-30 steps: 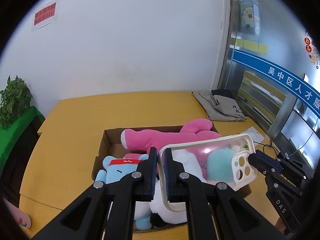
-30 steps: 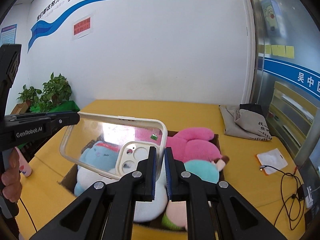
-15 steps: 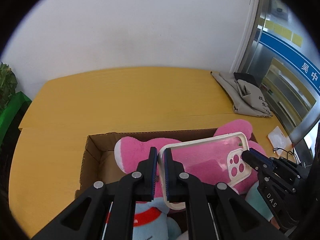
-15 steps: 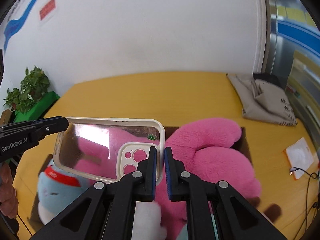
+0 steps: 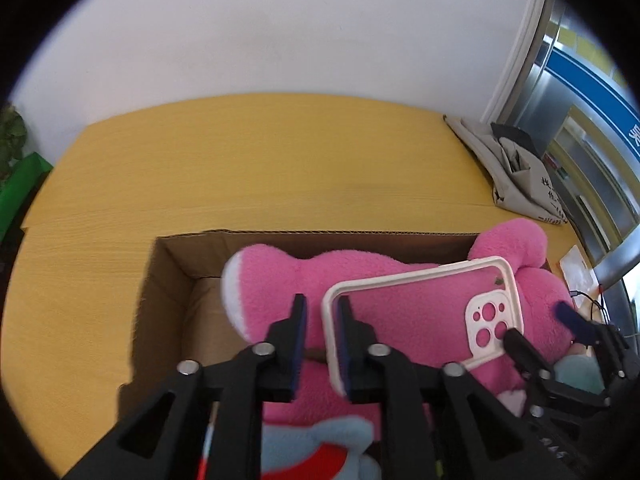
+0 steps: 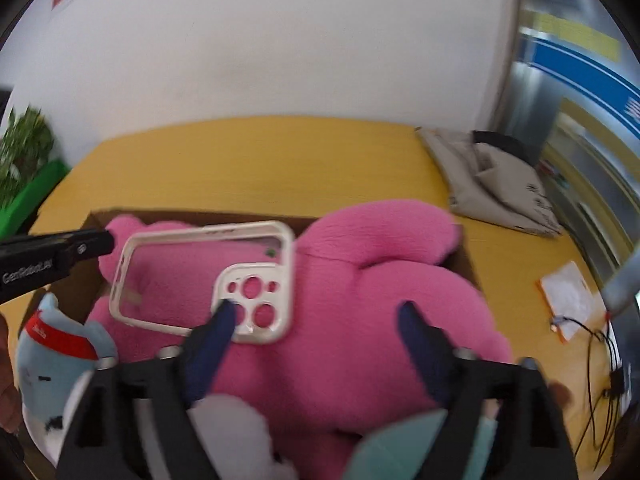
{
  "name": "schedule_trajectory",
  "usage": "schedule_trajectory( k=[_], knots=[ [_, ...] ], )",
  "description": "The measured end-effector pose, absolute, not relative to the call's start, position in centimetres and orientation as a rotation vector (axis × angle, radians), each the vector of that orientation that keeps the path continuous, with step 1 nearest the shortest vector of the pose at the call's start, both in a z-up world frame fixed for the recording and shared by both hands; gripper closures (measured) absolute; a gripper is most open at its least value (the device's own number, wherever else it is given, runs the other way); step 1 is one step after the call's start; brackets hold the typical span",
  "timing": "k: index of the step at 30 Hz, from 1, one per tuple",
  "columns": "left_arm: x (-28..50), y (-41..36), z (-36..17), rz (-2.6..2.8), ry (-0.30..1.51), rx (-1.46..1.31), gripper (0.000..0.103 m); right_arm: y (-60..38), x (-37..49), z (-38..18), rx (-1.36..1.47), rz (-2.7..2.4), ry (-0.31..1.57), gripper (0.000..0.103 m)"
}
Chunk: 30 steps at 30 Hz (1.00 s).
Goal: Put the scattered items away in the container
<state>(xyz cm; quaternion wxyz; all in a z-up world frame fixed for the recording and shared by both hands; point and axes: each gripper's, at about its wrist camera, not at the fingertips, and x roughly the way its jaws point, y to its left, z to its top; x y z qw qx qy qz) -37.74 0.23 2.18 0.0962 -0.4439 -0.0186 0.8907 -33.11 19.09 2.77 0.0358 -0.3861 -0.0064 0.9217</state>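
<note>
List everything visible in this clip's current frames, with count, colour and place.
phone case: 1, clear with white rim, lying on the pink plush
pink plush: 1, pink, in the box
blue plush: 1, light blue with red band, box's left end
cardboard box: 1, brown, on the table
table: 1, yellow
grey cloth bag: 1, far right of the table
white card: 1, right table edge
left hand-held gripper: 1, black, open at the case's end
right hand-held gripper: 1, black, open

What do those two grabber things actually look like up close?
Both tongs are matte black plastic, built like open triangular frames with silver round bolts at the joints. The left tongs and right tongs end in slim fingers faced with dark blue pads. White "GenRobot.AI" lettering marks the left one's side. No cables or sleeves show.
</note>
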Motion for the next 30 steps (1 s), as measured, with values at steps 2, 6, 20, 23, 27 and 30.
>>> schedule_trajectory(
  k=[2, 6, 20, 23, 27, 30],
  knots=[
    [-35.2, -0.4, 4.0, 2.689, -0.050, -1.243, 0.052, 20.4, -30.2, 4.3, -1.126, 2.878, 0.072, 0.001],
    [-28.1, -0.6, 7.8, 2.736, -0.073, -1.085, 0.043, 19.9, -23.5, 6.7, -1.071, 2.967, 0.140, 0.000],
    [-5.7, 1.7, 8.2, 2.842, -0.068, -0.817, 0.022, 17.0, -6.4, 6.9, -0.936, 3.049, -0.105, 0.000],
    [-4.6, 1.9, 7.7, 2.874, -0.082, -0.828, 0.022, 17.5, -5.2, 7.1, -0.926, 3.071, -0.092, 0.000],
    [-2.8, 1.9, 7.7, 2.885, -0.104, -0.794, 0.022, 18.2, -3.4, 7.2, -0.905, 3.081, -0.085, 0.000],
    [-1.4, 2.0, 6.7, 2.914, -0.118, -0.772, 0.022, 18.9, -2.2, 6.1, -0.916, 3.066, -0.085, 0.000]
  ],
)
